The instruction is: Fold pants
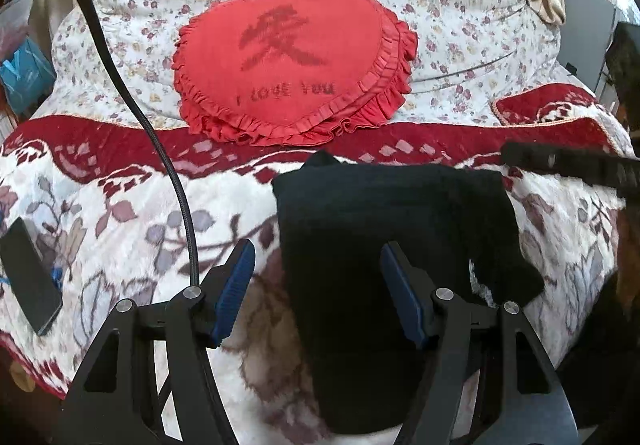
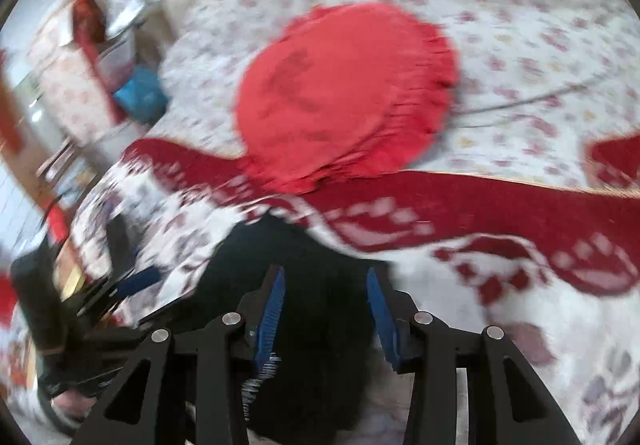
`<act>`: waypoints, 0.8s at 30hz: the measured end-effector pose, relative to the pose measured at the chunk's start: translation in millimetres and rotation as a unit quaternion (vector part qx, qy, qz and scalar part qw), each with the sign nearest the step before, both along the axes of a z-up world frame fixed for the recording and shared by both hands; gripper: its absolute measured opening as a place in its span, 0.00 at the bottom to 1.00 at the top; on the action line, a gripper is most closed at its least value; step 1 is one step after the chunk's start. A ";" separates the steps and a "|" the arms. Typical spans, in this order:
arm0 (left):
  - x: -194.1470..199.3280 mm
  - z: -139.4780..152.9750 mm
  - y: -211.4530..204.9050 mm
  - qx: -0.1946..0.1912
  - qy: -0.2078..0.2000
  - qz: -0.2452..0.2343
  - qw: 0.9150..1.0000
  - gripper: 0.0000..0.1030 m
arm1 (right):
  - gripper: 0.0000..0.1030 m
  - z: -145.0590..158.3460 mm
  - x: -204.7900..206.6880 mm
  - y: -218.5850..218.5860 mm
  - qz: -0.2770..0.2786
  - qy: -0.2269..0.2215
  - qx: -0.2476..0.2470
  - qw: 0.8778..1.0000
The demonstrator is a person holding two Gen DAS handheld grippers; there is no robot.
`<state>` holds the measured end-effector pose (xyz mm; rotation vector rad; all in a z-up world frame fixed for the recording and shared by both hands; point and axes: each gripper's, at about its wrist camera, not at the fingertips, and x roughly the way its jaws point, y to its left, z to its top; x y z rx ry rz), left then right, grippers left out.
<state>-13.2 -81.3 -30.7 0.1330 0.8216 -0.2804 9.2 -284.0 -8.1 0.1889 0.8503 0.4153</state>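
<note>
Both tools [image 1: 316,291] [image 2: 326,315] agape over pants [image 1: 384,229].

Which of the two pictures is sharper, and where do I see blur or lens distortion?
Left wrist view: mostly sharp, the red heart cushion readable, the black pants crisp; fisheye bends the bed's edges. Right wrist view: motion blur smears the cushion and the blanket; only the right gripper looks sharp.

Right wrist view all motion-blurred: lettering on red frilled heart cushion [image 2: 344,97] unreadable, folded black fabric pants [image 2: 316,325] cut off by near edge. Far-left shelf clutter [image 2: 92,45] unidentifiable. Left view: flat black slab [image 1: 28,277] clipped at left edge.
</note>
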 end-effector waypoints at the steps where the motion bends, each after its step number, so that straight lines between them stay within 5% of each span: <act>1: 4.8 -2.2 -3.7 0.002 0.002 0.001 1.000 0.64 | 0.37 -6.6 4.1 11.4 0.008 0.002 -0.019 1.000; 9: 47.7 -32.2 -12.4 -0.018 0.065 0.031 0.997 0.66 | 0.31 -52.1 40.8 20.8 0.002 0.035 -0.053 0.998; 24: 22.9 -18.0 -2.3 -0.016 0.062 0.047 0.997 0.66 | 0.31 -22.8 -17.5 31.9 0.035 0.028 -0.071 0.996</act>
